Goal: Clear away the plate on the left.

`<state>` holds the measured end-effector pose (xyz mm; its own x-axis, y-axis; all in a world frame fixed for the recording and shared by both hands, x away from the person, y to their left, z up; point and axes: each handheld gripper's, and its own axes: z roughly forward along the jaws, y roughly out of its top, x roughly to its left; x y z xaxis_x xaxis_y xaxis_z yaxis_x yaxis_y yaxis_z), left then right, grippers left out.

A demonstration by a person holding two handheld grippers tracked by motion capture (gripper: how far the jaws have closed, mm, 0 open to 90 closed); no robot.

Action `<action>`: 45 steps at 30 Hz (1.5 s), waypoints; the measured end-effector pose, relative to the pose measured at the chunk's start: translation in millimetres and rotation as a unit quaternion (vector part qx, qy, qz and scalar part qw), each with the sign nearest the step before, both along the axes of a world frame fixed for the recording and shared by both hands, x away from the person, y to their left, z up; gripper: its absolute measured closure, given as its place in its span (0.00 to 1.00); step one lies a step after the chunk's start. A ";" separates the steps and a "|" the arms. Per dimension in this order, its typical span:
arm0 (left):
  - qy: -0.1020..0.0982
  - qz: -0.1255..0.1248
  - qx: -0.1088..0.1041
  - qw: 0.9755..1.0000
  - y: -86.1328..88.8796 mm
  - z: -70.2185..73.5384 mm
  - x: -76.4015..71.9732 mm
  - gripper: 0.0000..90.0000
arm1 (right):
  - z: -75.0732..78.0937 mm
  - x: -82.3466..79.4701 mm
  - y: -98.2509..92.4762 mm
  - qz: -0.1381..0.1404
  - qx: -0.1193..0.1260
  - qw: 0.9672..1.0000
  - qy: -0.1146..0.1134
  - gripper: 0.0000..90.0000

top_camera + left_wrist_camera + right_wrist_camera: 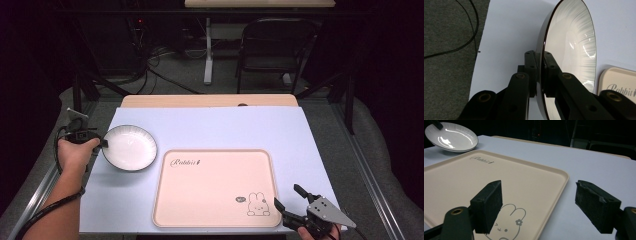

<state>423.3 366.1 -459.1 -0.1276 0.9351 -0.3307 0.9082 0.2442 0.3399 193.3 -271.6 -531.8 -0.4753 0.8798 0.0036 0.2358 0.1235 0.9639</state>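
Tray [215,187] script reads "Rabbit"; rabbit drawing [258,204] below.

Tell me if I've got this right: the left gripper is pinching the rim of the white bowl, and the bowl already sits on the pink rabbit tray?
Not quite. The left gripper does pinch the rim of the white bowl, but the bowl is not on the pink rabbit tray. In the high view it is beside the tray's far left corner, over the pale blue table cover.
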 end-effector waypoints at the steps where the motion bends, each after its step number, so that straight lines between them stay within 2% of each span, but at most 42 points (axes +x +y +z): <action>1: -0.002 0.001 0.000 1.000 0.0 1.4 -0.4 0.94 | 0.0 0.1 0.0 0.000 0.000 1.000 0.000 0.24; 27: -0.011 -0.011 -0.012 1.000 -0.5 23.9 -4.3 0.93 | 0.0 -0.2 0.4 -0.001 -0.001 1.000 0.000 0.24; 35: -0.018 -0.023 -0.018 0.999 -10.5 26.5 -3.3 0.93 | 0.1 -0.1 0.6 0.000 -0.001 1.000 0.000 0.24; 45: -0.016 -0.059 -0.020 0.998 -34.6 28.9 2.5 0.93 | 0.0 -0.1 0.4 -0.001 0.000 1.000 0.000 0.24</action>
<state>425.8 331.6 -430.2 -0.0066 0.9289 -0.3704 0.9203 0.1506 0.3612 193.2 -271.3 -531.7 -0.4741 0.8805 0.0035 0.2359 0.1233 0.9639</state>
